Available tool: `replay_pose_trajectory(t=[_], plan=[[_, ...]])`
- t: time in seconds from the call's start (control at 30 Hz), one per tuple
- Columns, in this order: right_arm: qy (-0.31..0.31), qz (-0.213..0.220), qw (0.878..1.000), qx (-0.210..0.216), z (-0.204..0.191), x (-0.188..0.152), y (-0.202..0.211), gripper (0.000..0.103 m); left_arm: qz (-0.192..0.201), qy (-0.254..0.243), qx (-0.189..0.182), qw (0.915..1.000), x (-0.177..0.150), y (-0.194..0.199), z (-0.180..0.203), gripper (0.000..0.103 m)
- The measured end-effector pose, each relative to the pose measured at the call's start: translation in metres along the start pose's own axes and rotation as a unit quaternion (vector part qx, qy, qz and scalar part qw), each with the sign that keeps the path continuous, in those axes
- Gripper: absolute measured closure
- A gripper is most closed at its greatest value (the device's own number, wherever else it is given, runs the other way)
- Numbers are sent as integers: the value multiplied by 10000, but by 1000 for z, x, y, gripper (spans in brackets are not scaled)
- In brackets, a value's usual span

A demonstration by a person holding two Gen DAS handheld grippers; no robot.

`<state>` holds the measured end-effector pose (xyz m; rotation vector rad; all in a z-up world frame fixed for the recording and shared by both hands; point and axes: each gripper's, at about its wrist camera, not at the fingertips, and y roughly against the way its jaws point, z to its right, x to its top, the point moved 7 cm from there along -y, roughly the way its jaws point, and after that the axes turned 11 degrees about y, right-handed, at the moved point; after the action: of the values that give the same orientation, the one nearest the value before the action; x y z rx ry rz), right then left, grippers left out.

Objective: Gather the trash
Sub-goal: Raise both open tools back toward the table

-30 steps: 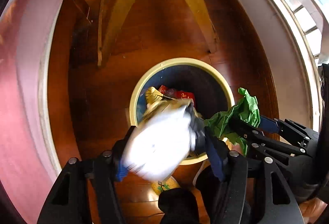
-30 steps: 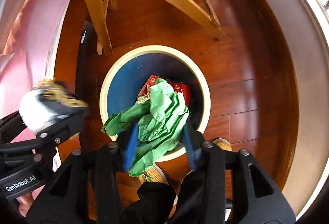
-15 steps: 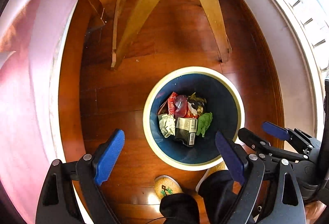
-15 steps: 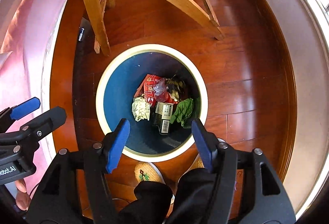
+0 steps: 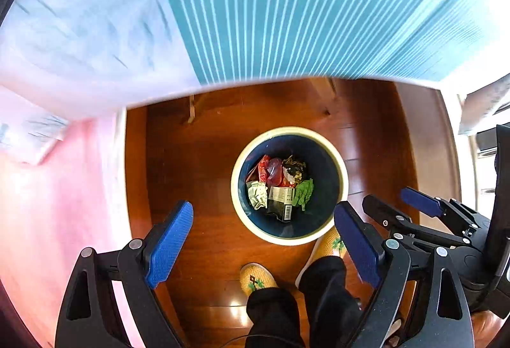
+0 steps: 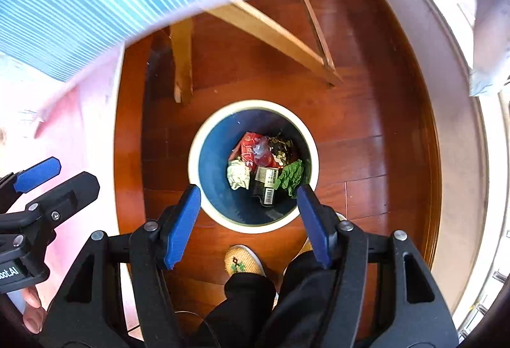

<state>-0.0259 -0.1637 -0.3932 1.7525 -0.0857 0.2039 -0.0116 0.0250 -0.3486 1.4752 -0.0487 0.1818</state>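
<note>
The bin (image 6: pixel 195 153) mouth lies open from above; the table edge (image 6: pixel 197 5) overhangs beyond it, wooden legs (image 6: pixel 182 61) beneath.

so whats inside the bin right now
The bin holds a crumpled green paper, a pale paper wad, a red wrapper and a dark barcoded packet. Anything beneath them is covered.

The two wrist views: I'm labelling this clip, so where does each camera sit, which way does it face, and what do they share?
Left wrist: sits on the left tool, faces down at the trash bin on the wooden floor; shows its open fingers, the right tool, the person's slippers.
Right wrist: sits on the right tool, faces down at the bin; shows its open fingers, the left tool, a hand.
Shared: bin, green paper, striped tabletop.
</note>
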Motion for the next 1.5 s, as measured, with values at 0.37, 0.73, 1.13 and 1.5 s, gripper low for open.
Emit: replay_pose_trajectory(t=[0.37,0.73,1.13,1.5], plan=[[108,579,9983,5,-42,7,147,43,357,-350,-123,9987,1,159,4,12],[320,1346,9901,-252,-75,17,288,43,1332,-594,-329,9888,13,307,-18,12],[507,2481,9643,-777,-93,78,398,43,2396,-710,-588,9665,63,407,-16,12],[619,2840,9520,-956,-89,137,433,43,2773,-837,-755,9541,122,439,5,12]])
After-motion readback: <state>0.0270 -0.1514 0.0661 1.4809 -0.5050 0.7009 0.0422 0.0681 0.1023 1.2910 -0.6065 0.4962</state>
